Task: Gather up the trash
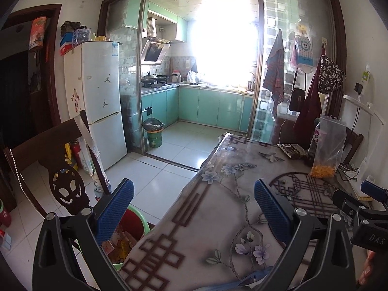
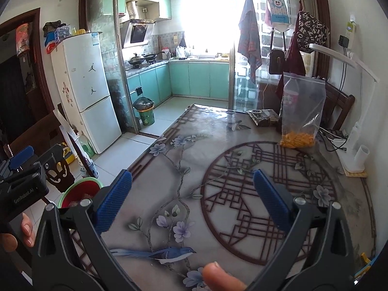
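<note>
Left wrist view: the left claw (image 1: 194,205) hangs released over the near edge of the desk (image 1: 218,194), nothing between its two blue pads. One green-rimmed bin (image 1: 131,232) with a red liner stands on the floor just beside the desk's left edge, below the left pad; several wrappers lie inside it.

Right wrist view: the right claw (image 2: 192,195) is released too, empty, above the floral cover of the desk. Two bags lie at the far right part of the desk: one dark crumpled snack wrapper (image 2: 263,117), lying flat with its long axis roughly left to right, and one clear zip bag (image 2: 302,111) standing upright just beside it, orange pieces in its bottom. One white fridge (image 2: 84,87) stands at the left, and one green pail (image 2: 145,112) in the kitchen doorway.
</note>
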`<state>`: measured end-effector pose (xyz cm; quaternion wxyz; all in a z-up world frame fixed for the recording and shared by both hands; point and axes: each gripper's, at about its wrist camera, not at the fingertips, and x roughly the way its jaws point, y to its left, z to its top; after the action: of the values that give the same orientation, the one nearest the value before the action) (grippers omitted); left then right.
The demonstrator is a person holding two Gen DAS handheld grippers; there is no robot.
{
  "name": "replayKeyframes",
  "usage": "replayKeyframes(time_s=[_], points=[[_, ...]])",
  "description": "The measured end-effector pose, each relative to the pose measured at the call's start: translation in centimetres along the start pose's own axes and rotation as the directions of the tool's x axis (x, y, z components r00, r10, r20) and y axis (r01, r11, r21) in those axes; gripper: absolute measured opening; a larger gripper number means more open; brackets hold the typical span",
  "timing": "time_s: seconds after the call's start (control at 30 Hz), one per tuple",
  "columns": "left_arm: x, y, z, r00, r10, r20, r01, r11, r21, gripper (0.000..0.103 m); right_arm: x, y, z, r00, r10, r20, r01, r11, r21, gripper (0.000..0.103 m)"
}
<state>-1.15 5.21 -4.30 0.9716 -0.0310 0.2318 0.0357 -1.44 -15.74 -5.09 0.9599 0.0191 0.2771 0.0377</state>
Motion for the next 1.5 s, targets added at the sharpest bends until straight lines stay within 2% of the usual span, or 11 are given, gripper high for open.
replayKeyframes(time_s=[1.5], points=[[0.65,-0.09,-0.38,1.000,-0.008,-0.021,0.008,1.000,0.028,0.095,0.71,-0.81,-0.59,1.000,-0.013,-0.026,0.014,1.000,0.018,0.099]])
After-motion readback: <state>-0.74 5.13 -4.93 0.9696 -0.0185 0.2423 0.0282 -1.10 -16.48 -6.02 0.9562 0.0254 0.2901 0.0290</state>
